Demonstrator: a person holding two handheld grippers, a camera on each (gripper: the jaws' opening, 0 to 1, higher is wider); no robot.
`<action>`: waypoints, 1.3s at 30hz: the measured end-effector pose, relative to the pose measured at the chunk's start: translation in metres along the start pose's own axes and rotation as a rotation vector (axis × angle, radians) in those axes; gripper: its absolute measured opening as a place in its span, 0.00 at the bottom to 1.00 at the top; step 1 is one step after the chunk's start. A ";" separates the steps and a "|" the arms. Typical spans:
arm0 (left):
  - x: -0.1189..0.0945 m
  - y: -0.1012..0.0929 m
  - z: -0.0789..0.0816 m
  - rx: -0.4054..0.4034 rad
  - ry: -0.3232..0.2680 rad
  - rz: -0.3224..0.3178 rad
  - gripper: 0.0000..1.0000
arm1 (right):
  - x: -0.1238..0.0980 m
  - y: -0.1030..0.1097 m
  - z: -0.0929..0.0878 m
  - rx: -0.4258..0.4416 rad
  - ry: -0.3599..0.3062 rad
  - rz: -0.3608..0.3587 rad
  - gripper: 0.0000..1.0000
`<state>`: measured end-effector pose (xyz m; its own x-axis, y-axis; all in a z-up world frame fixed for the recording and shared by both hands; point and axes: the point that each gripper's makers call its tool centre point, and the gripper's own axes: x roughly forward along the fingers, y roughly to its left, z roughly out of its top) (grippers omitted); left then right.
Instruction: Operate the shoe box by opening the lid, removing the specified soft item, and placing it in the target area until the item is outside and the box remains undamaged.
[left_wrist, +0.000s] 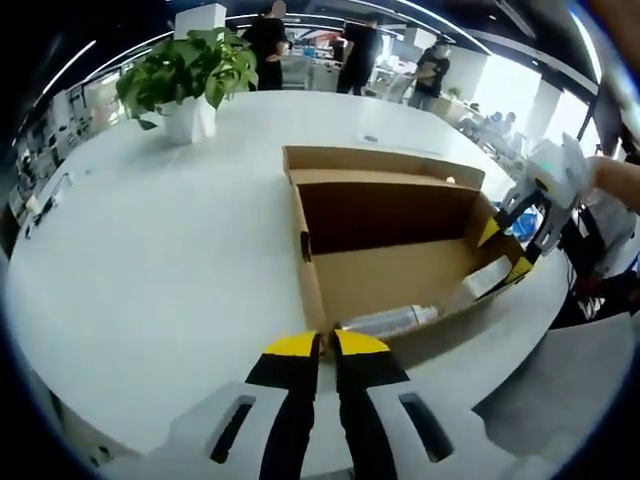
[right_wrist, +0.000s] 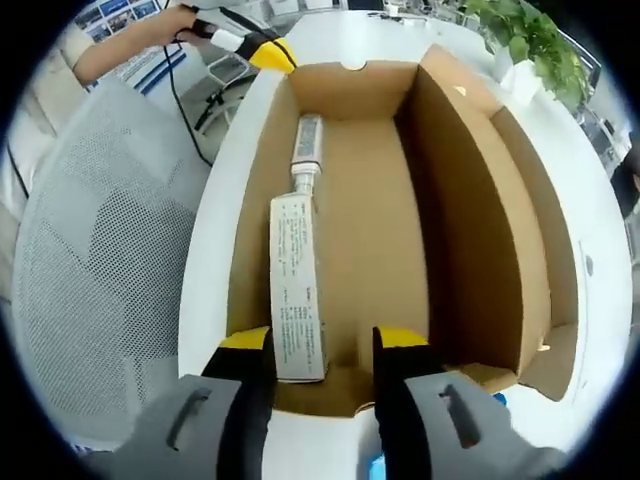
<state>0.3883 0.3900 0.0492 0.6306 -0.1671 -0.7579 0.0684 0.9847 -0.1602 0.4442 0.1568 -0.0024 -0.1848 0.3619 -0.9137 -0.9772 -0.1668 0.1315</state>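
The shoe box (right_wrist: 400, 230) lies open; right gripper (right_wrist: 322, 350), jaws apart, straddles the tube (right_wrist: 297, 300); next it must clench. Left gripper (left_wrist: 325, 345) has its jaws pressed together, empty.

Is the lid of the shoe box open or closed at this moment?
Open: the lid is folded back, and the tube lies visible inside.

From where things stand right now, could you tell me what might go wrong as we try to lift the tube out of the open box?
1. The right gripper straddles the near wall of the open brown cardboard shoe box; closing could pinch and crease that wall rather than grip the white printed squeeze tube.
2. The tube lies along the box's side wall, so one of the fingers may jam against cardboard.
3. The left gripper sits at the box's corner edge; pushing could slide the box across the round white table.
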 end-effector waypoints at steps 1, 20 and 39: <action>0.000 0.000 0.000 -0.003 0.000 0.000 0.04 | 0.002 0.002 -0.001 -0.002 0.002 0.005 0.32; 0.000 -0.001 -0.001 -0.026 0.004 -0.002 0.03 | -0.002 0.000 0.007 0.015 -0.043 -0.041 0.17; -0.001 -0.002 -0.001 -0.063 -0.002 0.005 0.03 | -0.052 -0.013 0.032 0.023 -0.130 -0.139 0.17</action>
<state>0.3865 0.3883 0.0494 0.6327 -0.1616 -0.7574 0.0160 0.9805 -0.1959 0.4629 0.1697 0.0561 -0.0588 0.4958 -0.8664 -0.9961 -0.0869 0.0179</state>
